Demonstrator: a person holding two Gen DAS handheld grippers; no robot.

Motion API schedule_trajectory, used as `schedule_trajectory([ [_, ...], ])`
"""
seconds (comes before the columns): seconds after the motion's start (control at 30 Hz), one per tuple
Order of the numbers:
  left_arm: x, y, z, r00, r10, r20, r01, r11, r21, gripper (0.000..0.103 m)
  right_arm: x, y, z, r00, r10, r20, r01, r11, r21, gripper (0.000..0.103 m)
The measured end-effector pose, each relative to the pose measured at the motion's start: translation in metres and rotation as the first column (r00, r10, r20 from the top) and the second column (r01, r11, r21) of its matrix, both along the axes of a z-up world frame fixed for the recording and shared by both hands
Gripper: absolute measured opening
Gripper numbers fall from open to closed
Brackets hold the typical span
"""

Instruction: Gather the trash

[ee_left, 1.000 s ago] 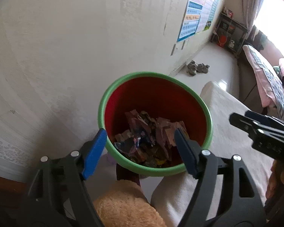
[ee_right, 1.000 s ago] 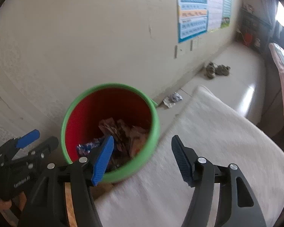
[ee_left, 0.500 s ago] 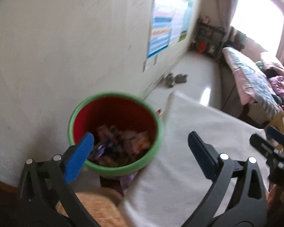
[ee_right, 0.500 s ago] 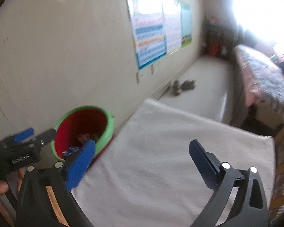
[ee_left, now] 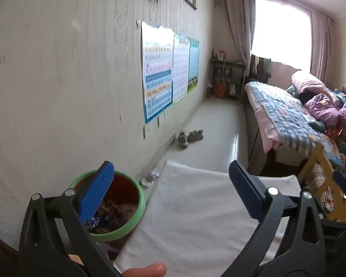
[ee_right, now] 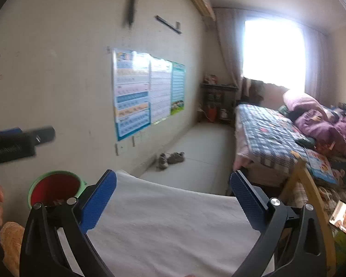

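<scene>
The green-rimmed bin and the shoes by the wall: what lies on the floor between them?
A crumpled wrapper lies beside the bin, at the wall's foot; past it, bare floor up to the shoes. The left wrist view shows it.

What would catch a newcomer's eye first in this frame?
The red bin with a green rim, lower left against the wall, holds crumpled wrappers. A crumpled wrapper lies on the floor just beyond it. Both the left gripper and right gripper hang open over the white cloth.
</scene>
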State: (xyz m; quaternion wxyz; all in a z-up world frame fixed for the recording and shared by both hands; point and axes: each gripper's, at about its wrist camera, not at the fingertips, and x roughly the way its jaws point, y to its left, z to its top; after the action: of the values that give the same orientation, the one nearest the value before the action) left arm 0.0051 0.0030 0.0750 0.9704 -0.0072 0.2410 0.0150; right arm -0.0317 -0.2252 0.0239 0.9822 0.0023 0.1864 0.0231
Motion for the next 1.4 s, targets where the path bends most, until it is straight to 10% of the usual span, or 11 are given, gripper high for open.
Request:
schedule_trajectory([
  [1.4, -0.004, -0.016, 0.013, 1.0, -0.021, -0.016, 0.02, 1.0, -0.012, 0.097, -0.007, -0.029, -0.019, 0.995, -0.079, -0.062, 0.082, 0.996, 0.046, 0.096],
])
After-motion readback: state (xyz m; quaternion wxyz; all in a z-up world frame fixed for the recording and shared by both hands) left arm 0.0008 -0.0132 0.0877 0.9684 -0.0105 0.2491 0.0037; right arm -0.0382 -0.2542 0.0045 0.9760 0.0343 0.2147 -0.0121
